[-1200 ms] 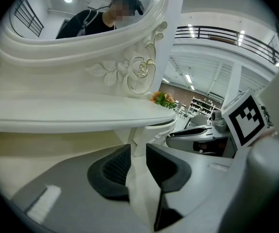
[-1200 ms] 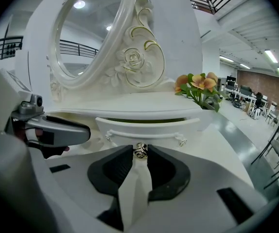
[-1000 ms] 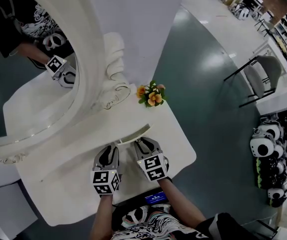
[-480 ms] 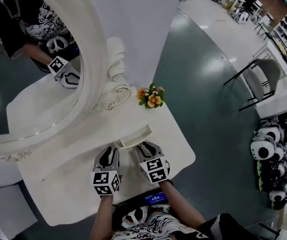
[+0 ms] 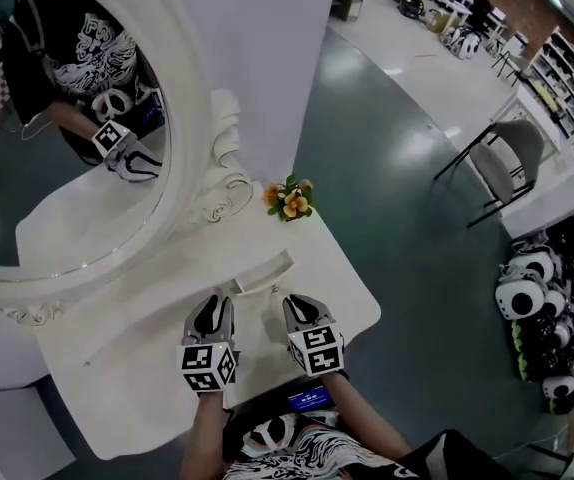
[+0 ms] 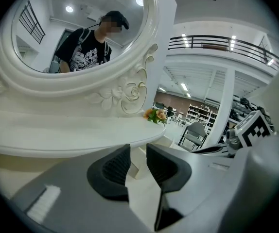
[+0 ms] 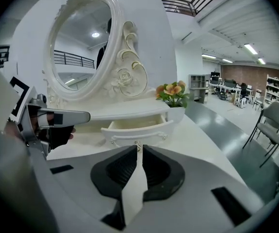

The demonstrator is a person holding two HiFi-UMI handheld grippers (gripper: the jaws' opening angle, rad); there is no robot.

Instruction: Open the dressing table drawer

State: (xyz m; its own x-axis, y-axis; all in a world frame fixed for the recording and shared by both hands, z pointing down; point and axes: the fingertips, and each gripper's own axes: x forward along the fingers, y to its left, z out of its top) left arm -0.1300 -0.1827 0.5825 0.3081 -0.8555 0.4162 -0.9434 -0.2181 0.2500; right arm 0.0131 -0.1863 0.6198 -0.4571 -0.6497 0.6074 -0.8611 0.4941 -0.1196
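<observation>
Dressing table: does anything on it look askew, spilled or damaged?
Nothing stands out. The drawer is simply pulled partway out and sits straight. The flowers stand upright beside the mirror, which looks intact.

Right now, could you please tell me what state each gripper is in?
Left gripper: open, holding nothing.
Right gripper: jaws closing, almost together, nothing between them.

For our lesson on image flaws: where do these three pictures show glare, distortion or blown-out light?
Head view: bright glare patches on the glossy floor. Left gripper view: the wide-angle lens bows the mirror frame, and the corners go black. Right gripper view: strip lights burn white, the drawer stays sharp.
</observation>
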